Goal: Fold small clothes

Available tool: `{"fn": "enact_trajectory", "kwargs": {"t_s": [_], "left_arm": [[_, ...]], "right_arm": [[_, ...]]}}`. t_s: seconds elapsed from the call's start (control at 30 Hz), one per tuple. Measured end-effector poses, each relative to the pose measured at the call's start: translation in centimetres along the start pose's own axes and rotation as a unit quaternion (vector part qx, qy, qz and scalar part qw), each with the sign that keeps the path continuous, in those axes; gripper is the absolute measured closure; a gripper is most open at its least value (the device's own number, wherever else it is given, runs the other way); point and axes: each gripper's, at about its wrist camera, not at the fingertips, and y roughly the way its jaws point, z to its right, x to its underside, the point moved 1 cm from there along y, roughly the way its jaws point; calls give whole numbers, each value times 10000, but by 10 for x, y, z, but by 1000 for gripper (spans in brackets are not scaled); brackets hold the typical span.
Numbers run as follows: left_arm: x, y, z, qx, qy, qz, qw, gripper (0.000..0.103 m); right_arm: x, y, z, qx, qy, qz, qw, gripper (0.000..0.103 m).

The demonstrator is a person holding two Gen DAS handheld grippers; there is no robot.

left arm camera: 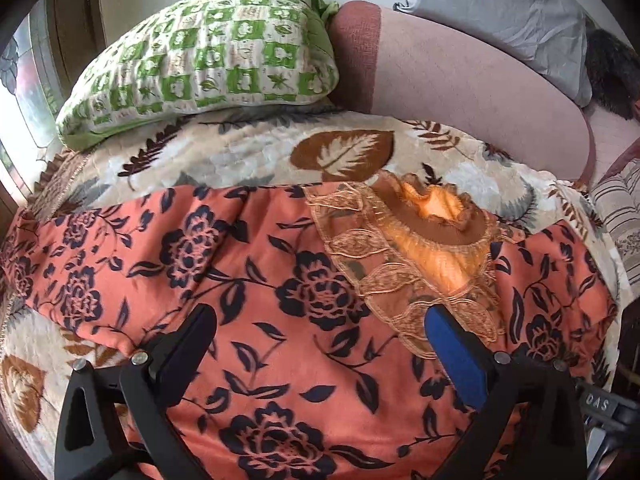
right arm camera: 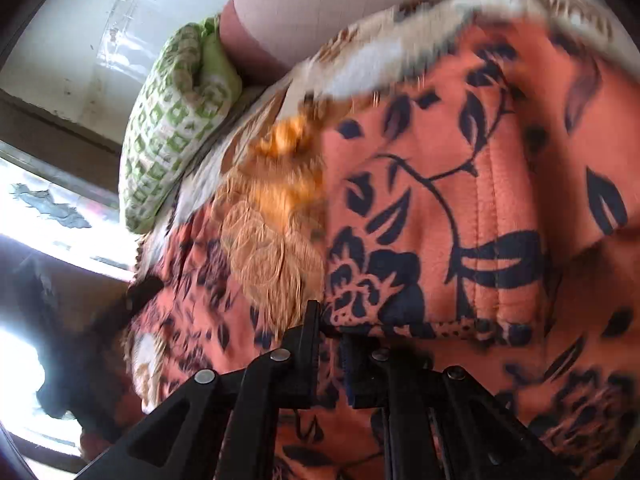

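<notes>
Pinching a hemmed edge of the orange cotton garment with dark navy flowers (right arm camera: 460, 208), right gripper (right arm camera: 330, 344) pressed nearly together on the cloth, likely lifting a flap toward a fold. Hovering spread wide above the same garment (left arm camera: 248, 280), left gripper (left arm camera: 320, 336) empty, probably ready to steady it. Lying across a cream leaf-print fleece blanket (left arm camera: 240, 152); tan lace yoke (left arm camera: 404, 264) at two o'clock, green checked pillow (left arm camera: 208, 56) at eleven.

orange garment (left arm camera: 280, 280) w/ navy floral print, green-checked pillow (left arm camera: 208, 64), beige leaf-print blanket (left arm camera: 248, 152)
</notes>
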Motion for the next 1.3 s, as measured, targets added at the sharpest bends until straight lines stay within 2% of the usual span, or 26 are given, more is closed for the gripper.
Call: {"fn": "enact_trajectory", "kwargs": {"t_s": [0.03, 0.1, 0.13, 0.17, 0.23, 0.33, 0.37, 0.47, 0.53, 0.6, 0.67, 0.73, 0.8, 0.9, 1.0, 1.1, 1.23, 1.27, 1.3], "left_arm": [[0, 0, 7, 91, 42, 3, 9999, 0], [1, -1, 24, 194, 225, 57, 9995, 0], [2, -3, 36, 240, 344, 97, 9991, 0], [3, -5, 45, 296, 430, 125, 9986, 0], [8, -10, 66, 438, 559, 205, 9973, 0], [18, -19, 100, 404, 806, 402, 9951, 0], [23, -21, 112, 313, 936, 468, 9940, 0], [34, -18, 141, 119, 1311, 469, 9902, 0], [39, -17, 157, 41, 1458, 451, 9883, 0], [40, -18, 166, -129, 1385, 553, 9887, 0], [42, -17, 170, -269, 1382, 643, 9879, 0], [46, -7, 175, -421, 1640, 524, 9842, 0], [54, -3, 178, -257, 1830, 327, 9822, 0], [63, -17, 182, -164, 1963, 482, 9792, 0], [59, -10, 194, -663, 2298, 621, 9690, 0], [53, 16, 203, -939, 2688, 325, 9581, 0], [48, 34, 217, -661, 2882, 75, 9553, 0], [46, 35, 221, -586, 2926, 90, 9544, 4], [44, 37, 224, -498, 2922, 75, 9550, 18]], "right_arm": [[1, -9, 6, -188, 50, 22, 9998, 90], [3, -30, 19, -288, 91, 125, 9995, 85], [6, -43, 27, -333, 108, 232, 9991, 74], [3, -52, 30, -415, 162, 350, 9984, 49], [-2, -85, 43, -809, 491, 897, 9915, 23], [-15, -115, 73, -1445, 1206, 1340, 9729, 23], [-19, -120, 84, -1465, 1381, 1415, 9692, 23], [-26, -126, 115, -1174, 1852, 1435, 9650, 24], [-26, -120, 127, -1361, 2189, 1413, 9558, 26], [-31, -112, 131, -1563, 2418, 1392, 9475, 35], [-34, -110, 134, -1477, 2481, 1446, 9464, 52], [-34, -102, 139, -1328, 2615, 1532, 9437, 56], [-36, -99, 147, -1316, 2790, 1596, 9378, 61], [-37, -97, 151, -1223, 2774, 1579, 9398, 64], [-38, -91, 147, -1244, 2797, 1437, 9411, 65], [-39, -88, 146, -1272, 2811, 1337, 9418, 65], [-40, -91, 150, -1296, 2824, 1401, 9401, 65], [-41, -93, 150, -1298, 2789, 1435, 9406, 65], [-42, -94, 151, -1288, 2756, 1460, 9413, 65]]}}
